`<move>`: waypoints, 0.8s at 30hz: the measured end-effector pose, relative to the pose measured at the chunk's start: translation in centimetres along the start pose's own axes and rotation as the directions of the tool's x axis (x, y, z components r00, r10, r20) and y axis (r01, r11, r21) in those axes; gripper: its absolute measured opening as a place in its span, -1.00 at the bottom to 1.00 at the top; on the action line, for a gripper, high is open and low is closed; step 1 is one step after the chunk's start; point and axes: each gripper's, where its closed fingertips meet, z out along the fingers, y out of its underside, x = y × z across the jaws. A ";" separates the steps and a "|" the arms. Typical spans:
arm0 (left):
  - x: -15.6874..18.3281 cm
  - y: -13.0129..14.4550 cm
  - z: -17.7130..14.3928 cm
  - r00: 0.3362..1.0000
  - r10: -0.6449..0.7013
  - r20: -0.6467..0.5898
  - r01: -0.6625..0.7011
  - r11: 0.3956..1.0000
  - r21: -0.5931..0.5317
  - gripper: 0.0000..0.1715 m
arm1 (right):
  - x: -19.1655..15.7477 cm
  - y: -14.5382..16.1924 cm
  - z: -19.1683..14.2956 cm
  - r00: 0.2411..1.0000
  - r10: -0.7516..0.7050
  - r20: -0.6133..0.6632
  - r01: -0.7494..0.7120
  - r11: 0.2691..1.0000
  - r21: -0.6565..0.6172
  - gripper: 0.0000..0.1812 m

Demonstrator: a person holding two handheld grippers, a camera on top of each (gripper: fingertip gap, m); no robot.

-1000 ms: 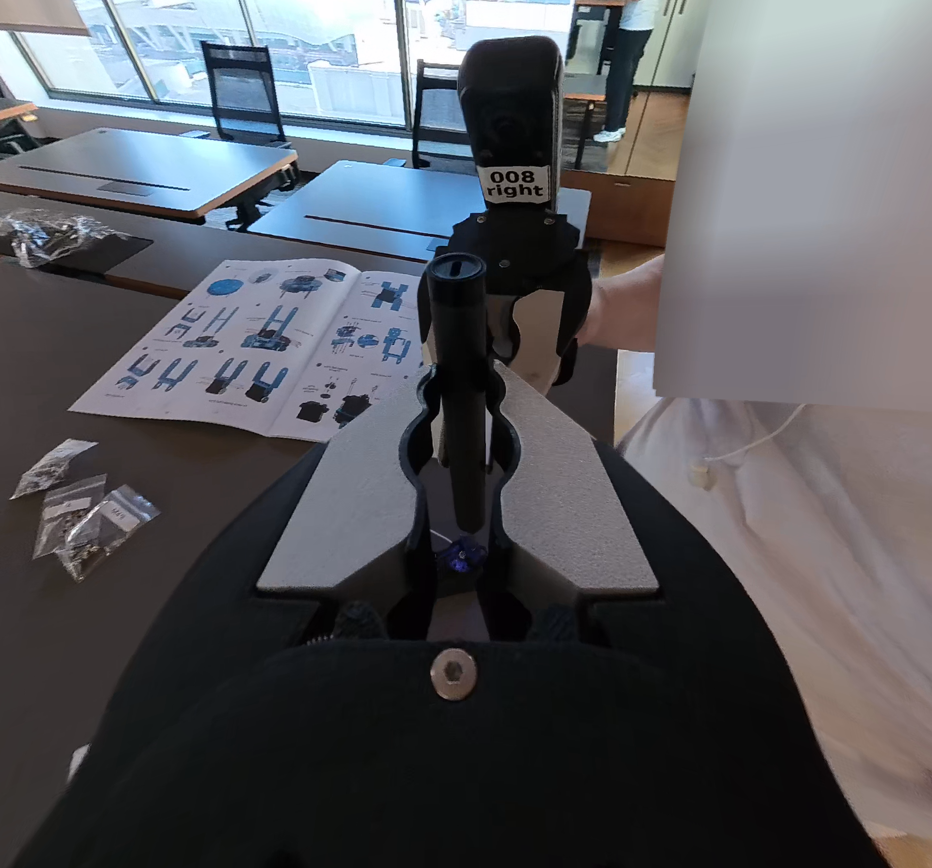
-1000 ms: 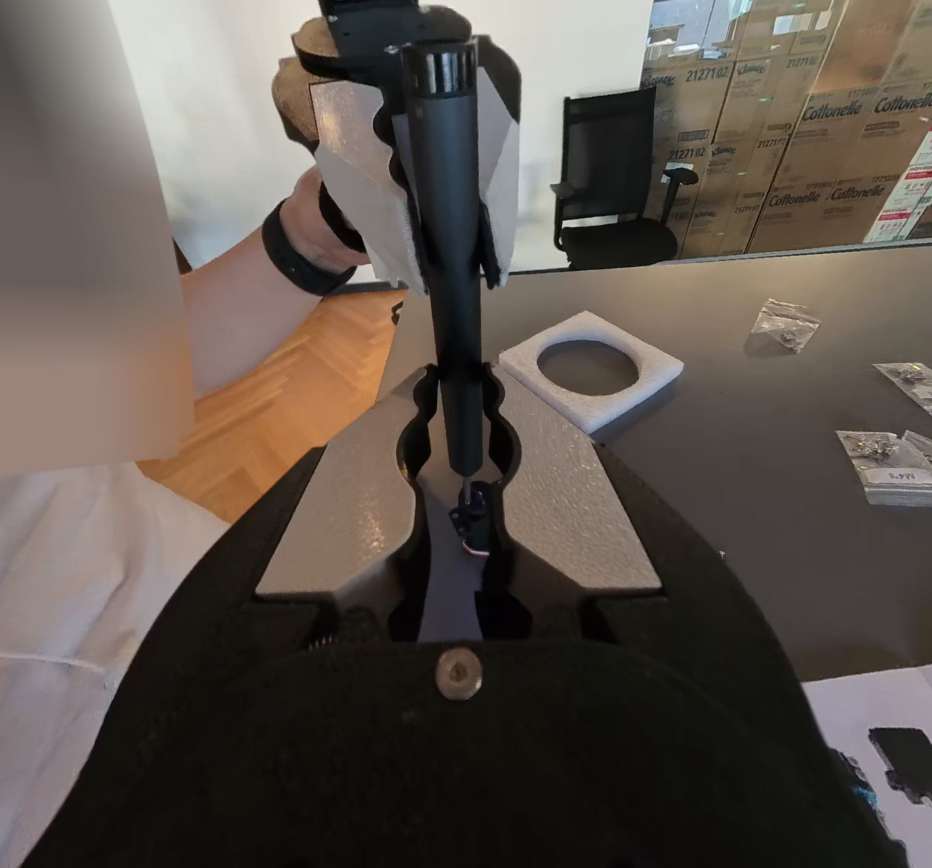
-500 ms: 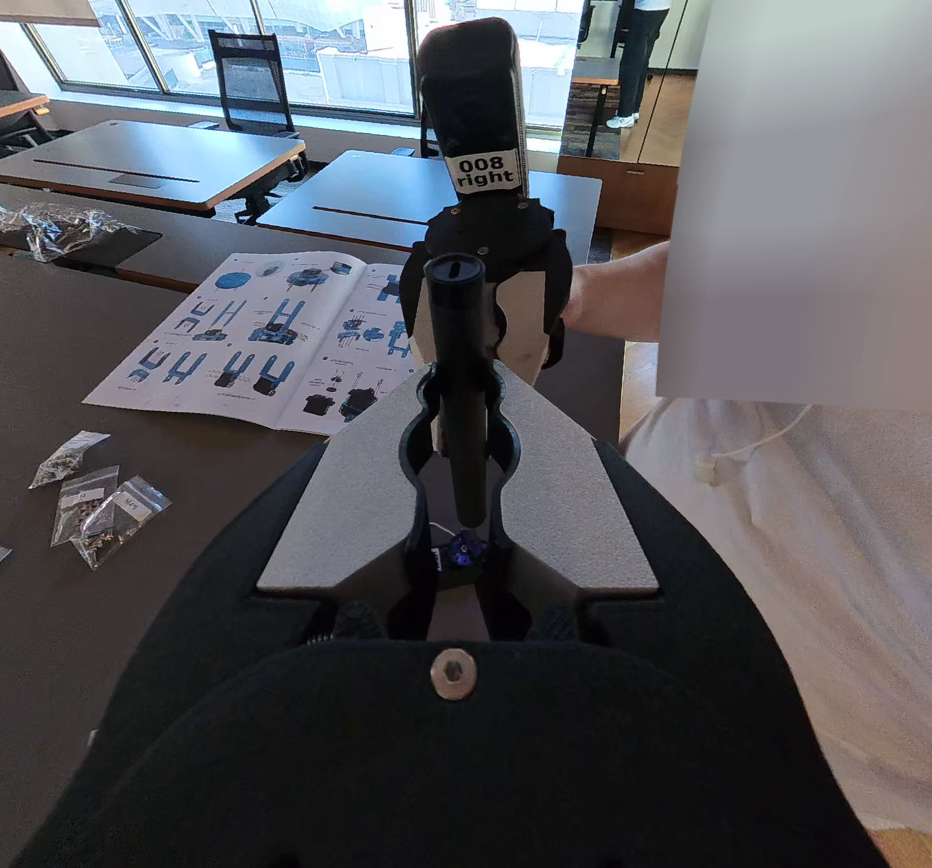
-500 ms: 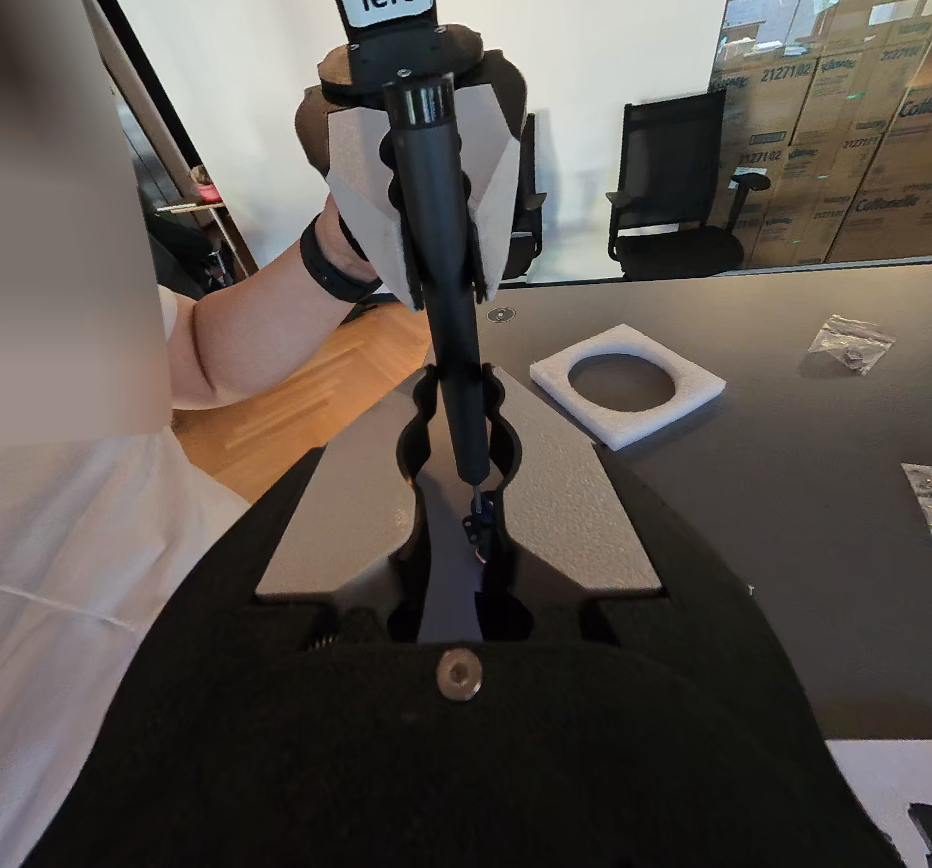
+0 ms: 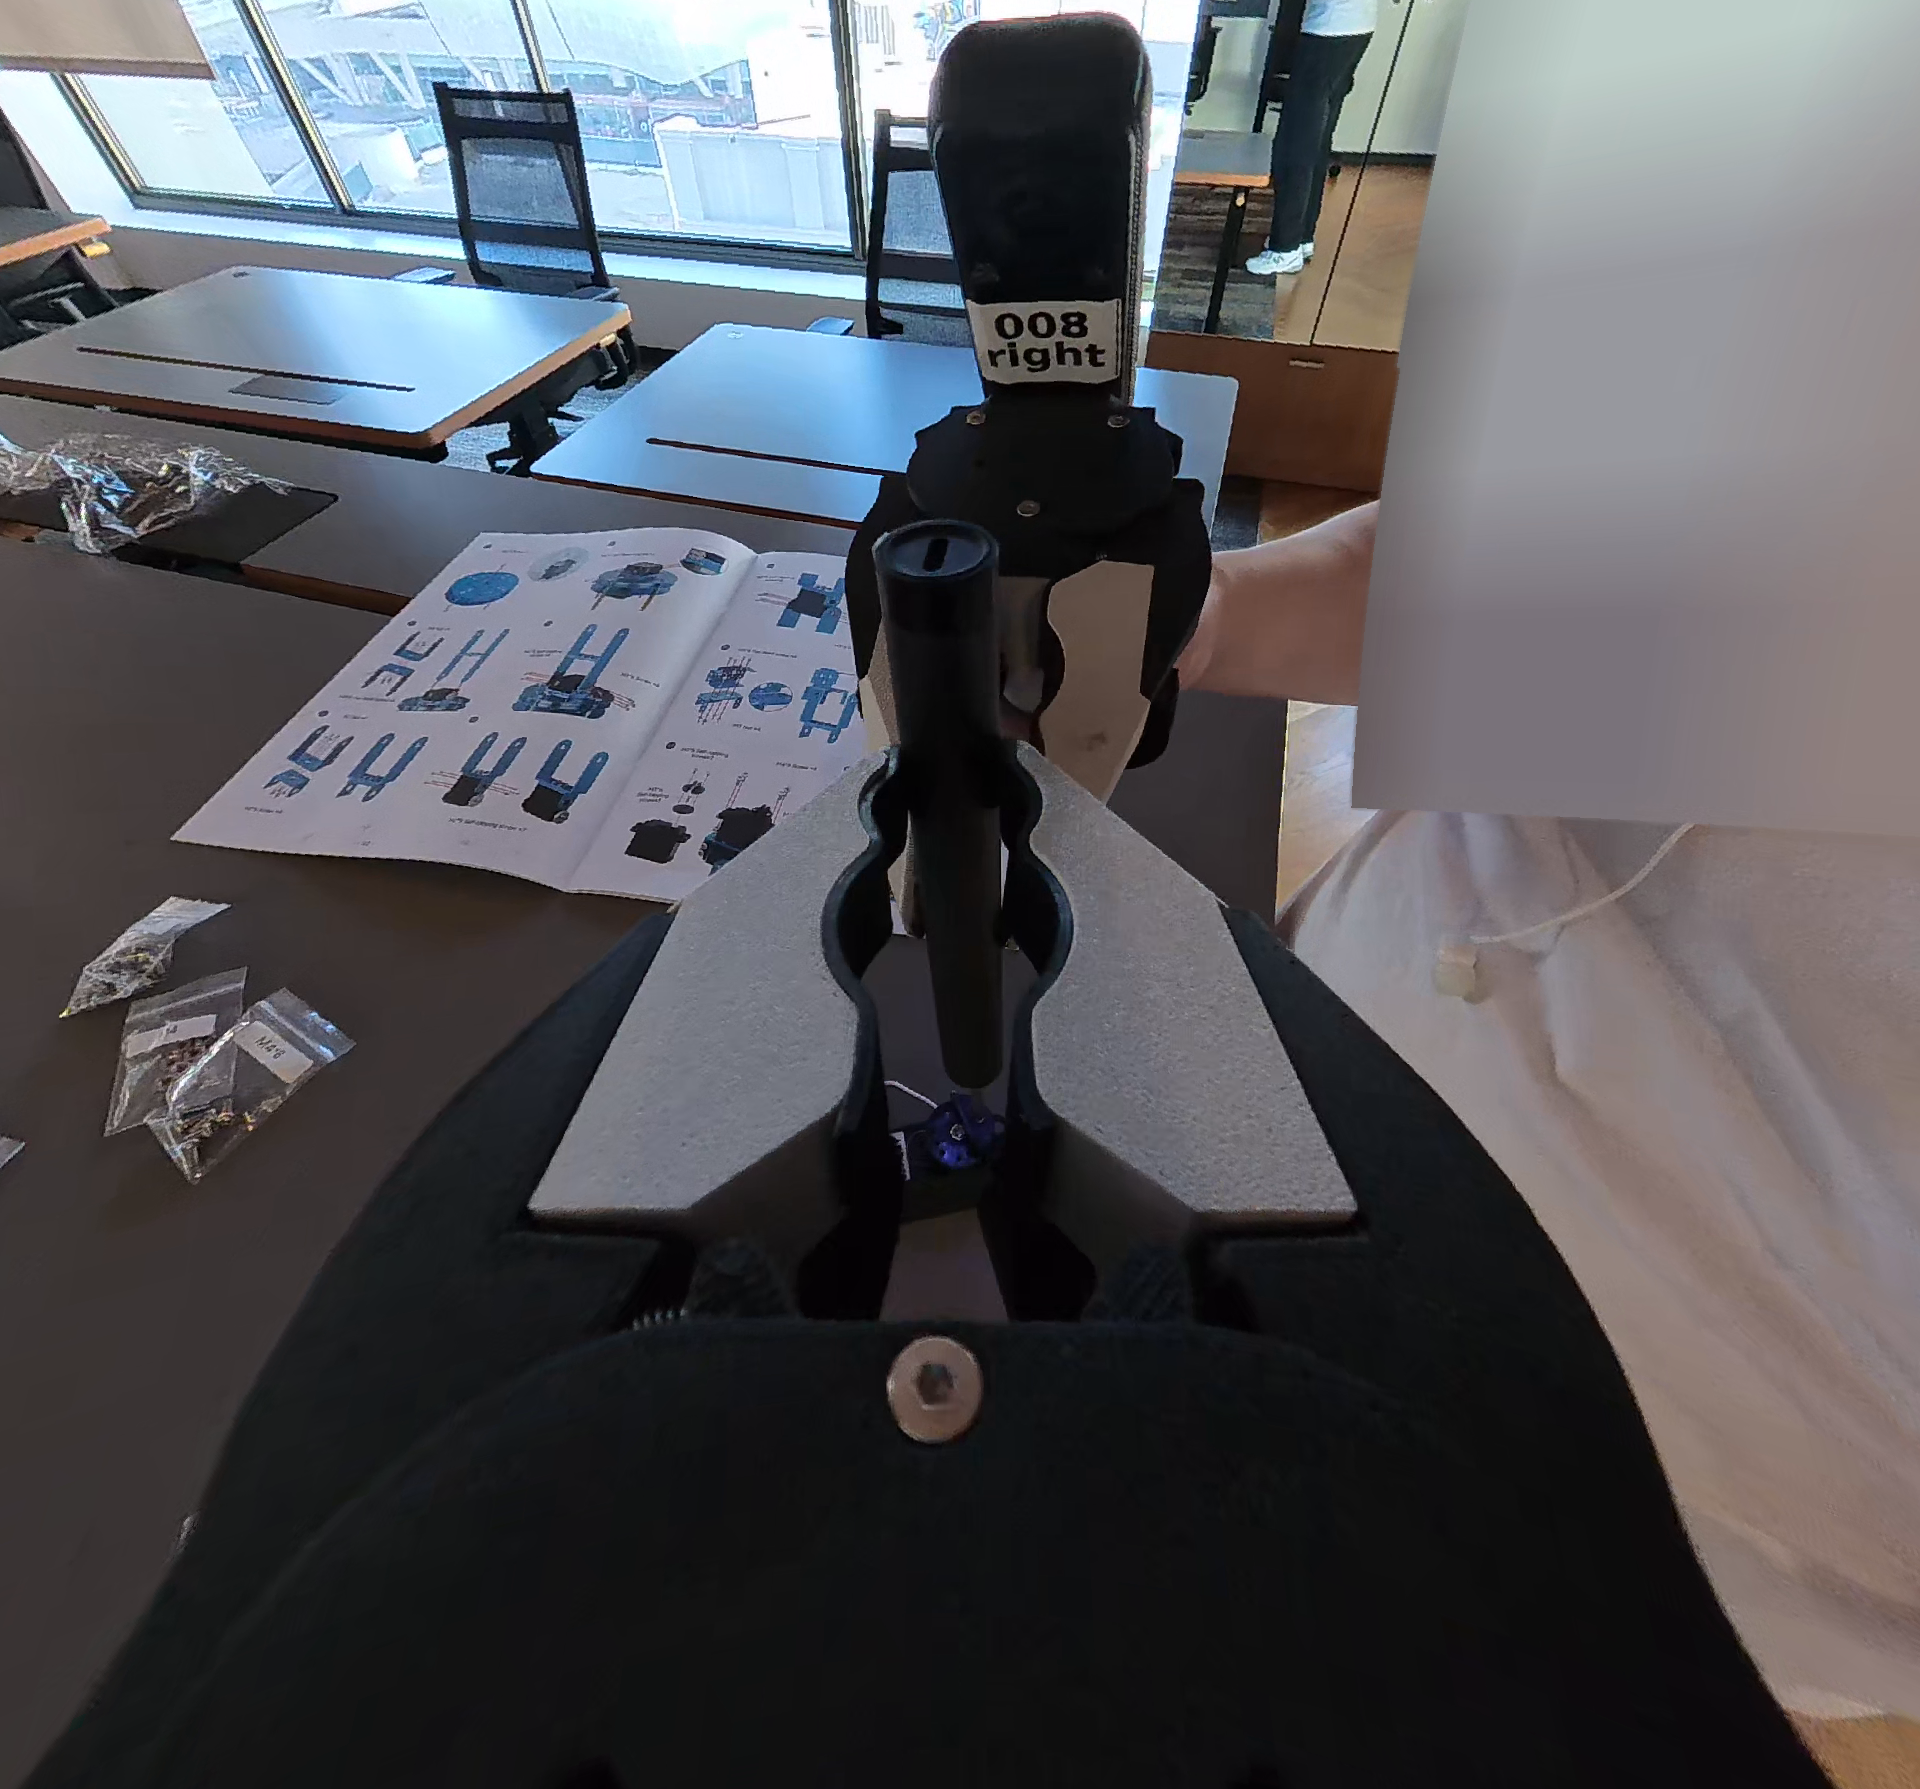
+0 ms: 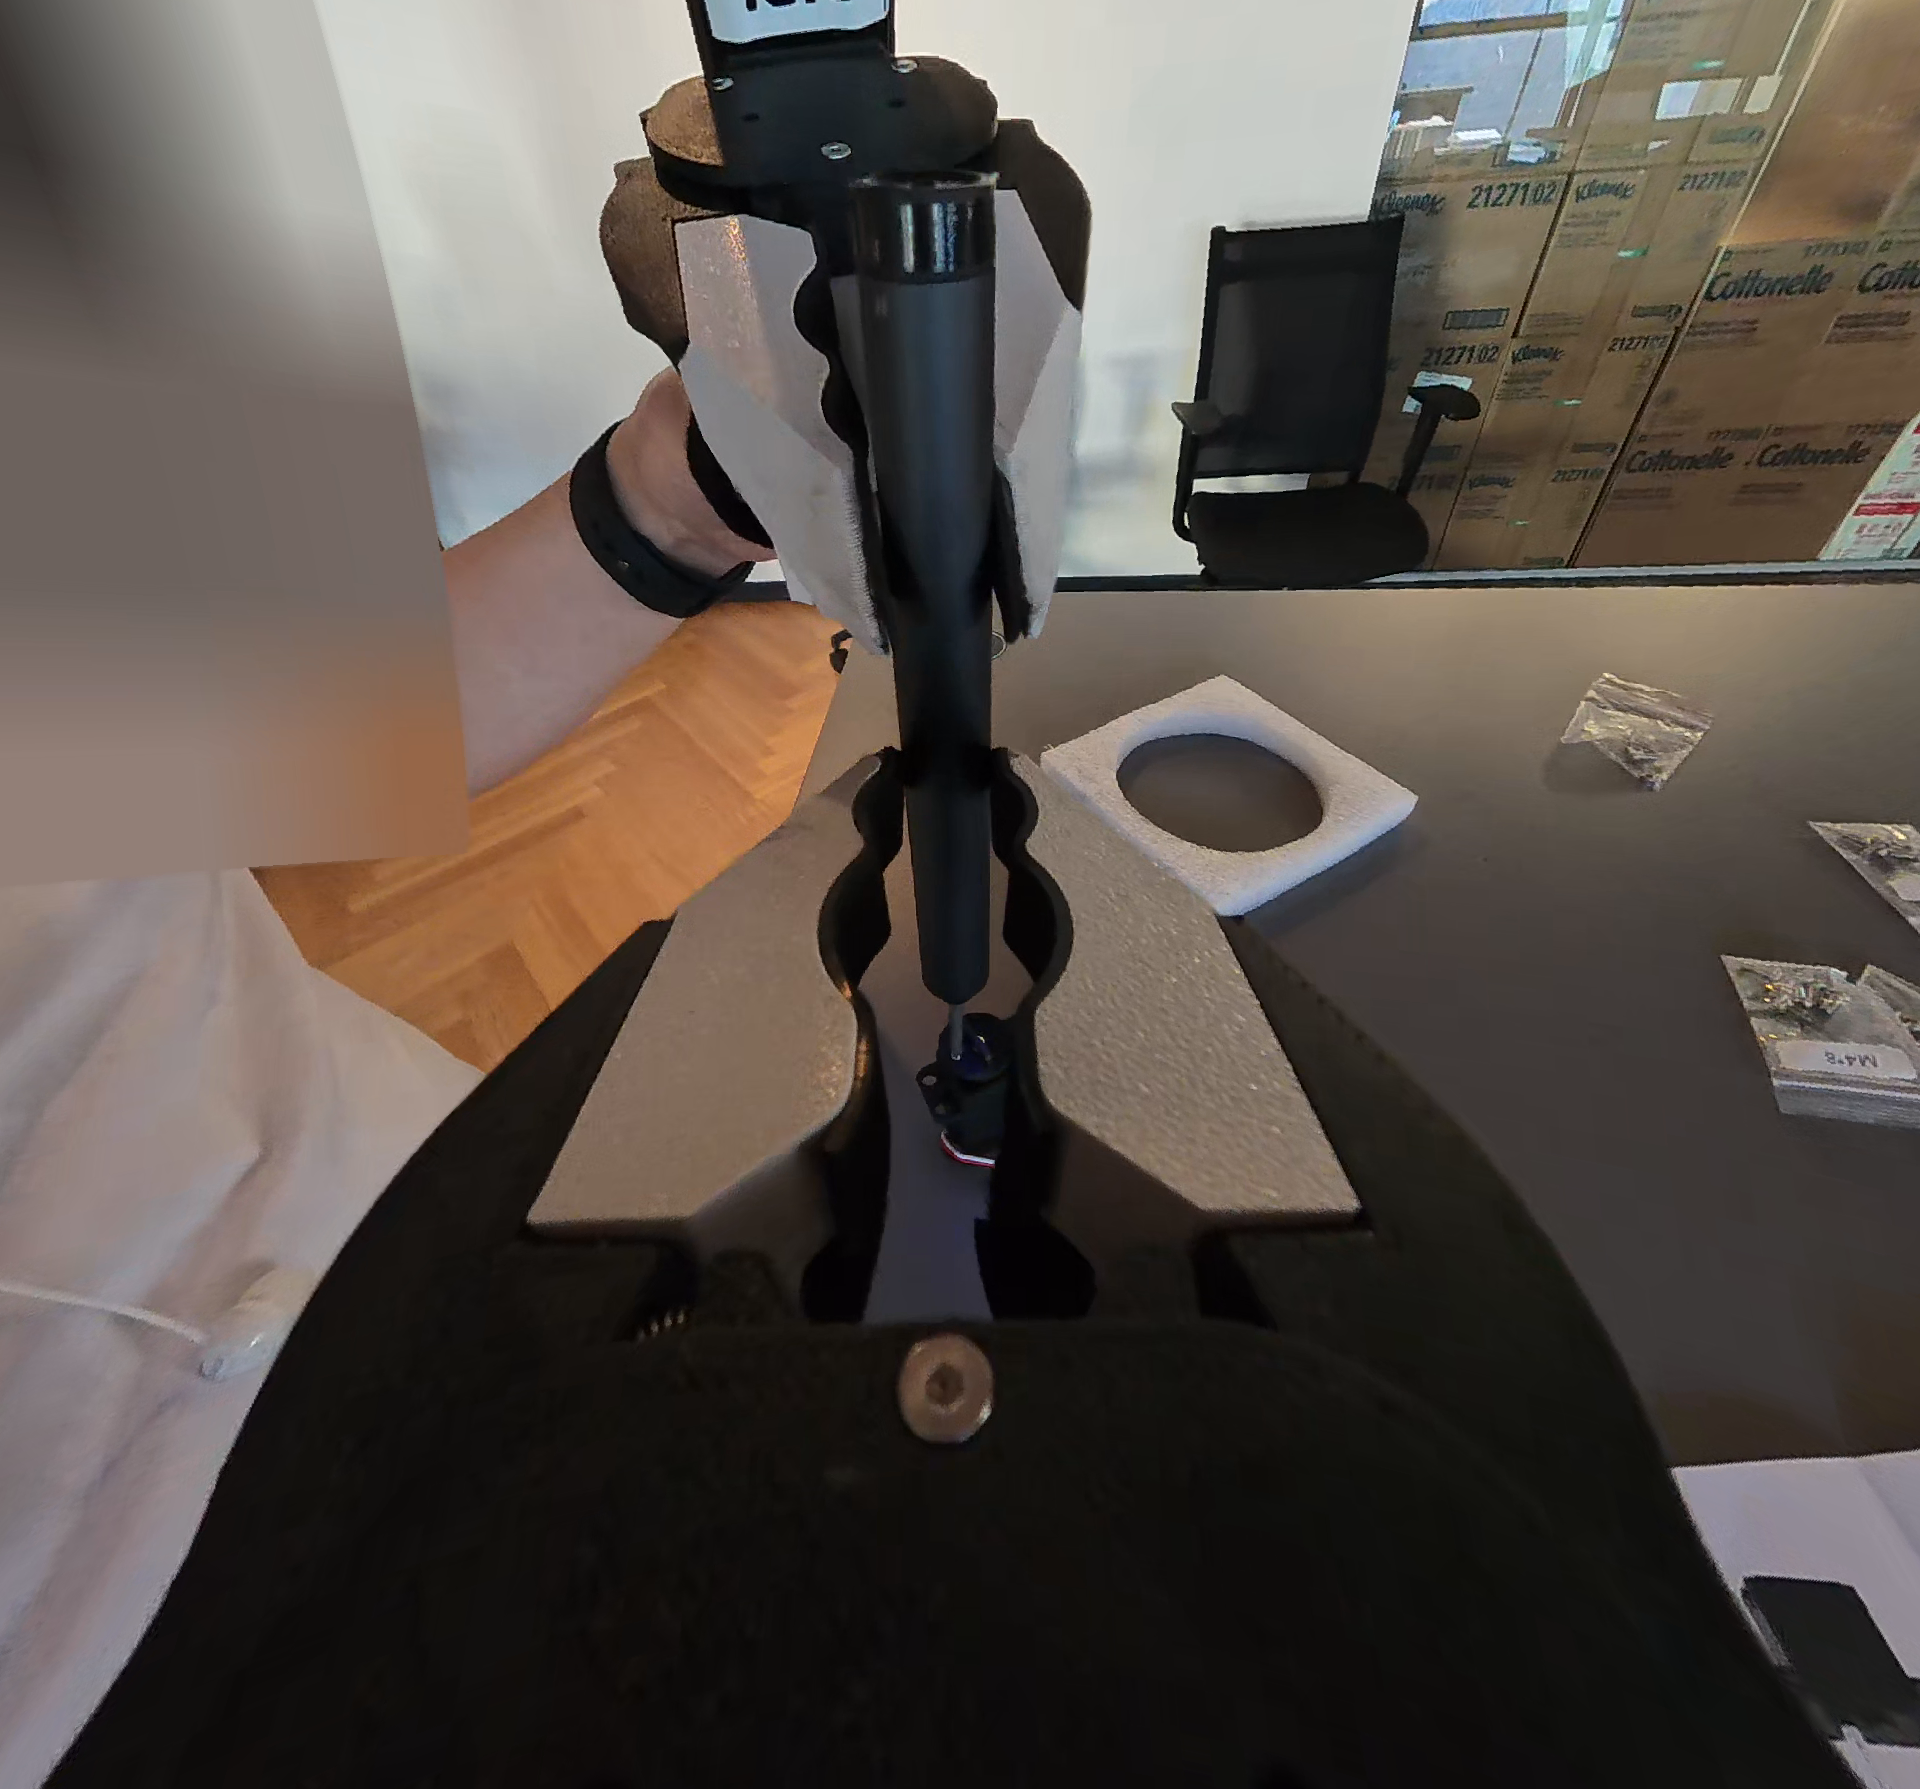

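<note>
My left gripper (image 5: 951, 783) is shut on a black pen-shaped screwdriver (image 5: 940, 700) that stands nearly upright; the right wrist view shows its pale fingers (image 6: 748, 492) clamped on the shaft (image 6: 930, 440). My right gripper (image 6: 951, 773) faces it, lower down, its jaws closed snugly about the lower shaft. Its black body (image 5: 1039, 492) shows behind the tool. The thin bit meets the blue horn of a small black servo (image 6: 966, 1095), also seen through the left fingers' gap (image 5: 956, 1131). I cannot tell what the servo rests on.
An open instruction booklet (image 5: 520, 690) lies on the dark table, with small bags of screws (image 5: 208, 1064) beside it and more bags (image 6: 1829, 1053) on the other side. A white foam square with a round hole (image 6: 1361, 804) lies nearby. The person's forearm (image 6: 540, 659) and white shirt are close. The tips of one gripper are about 4 cm away from the tips of the other.
Both grippers have swung together with the screwdriver, so the backgrounds shifted. The tool now stands more upright than half a second ago. Neither grip has changed, and the bit stays on the servo.
</note>
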 end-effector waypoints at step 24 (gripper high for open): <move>0.1 0.0 -0.1 1.000 0.015 0.016 -0.015 1.000 0.009 -0.82 | -0.2 -0.2 0.0 1.000 0.004 -0.001 -0.004 1.000 0.014 -0.83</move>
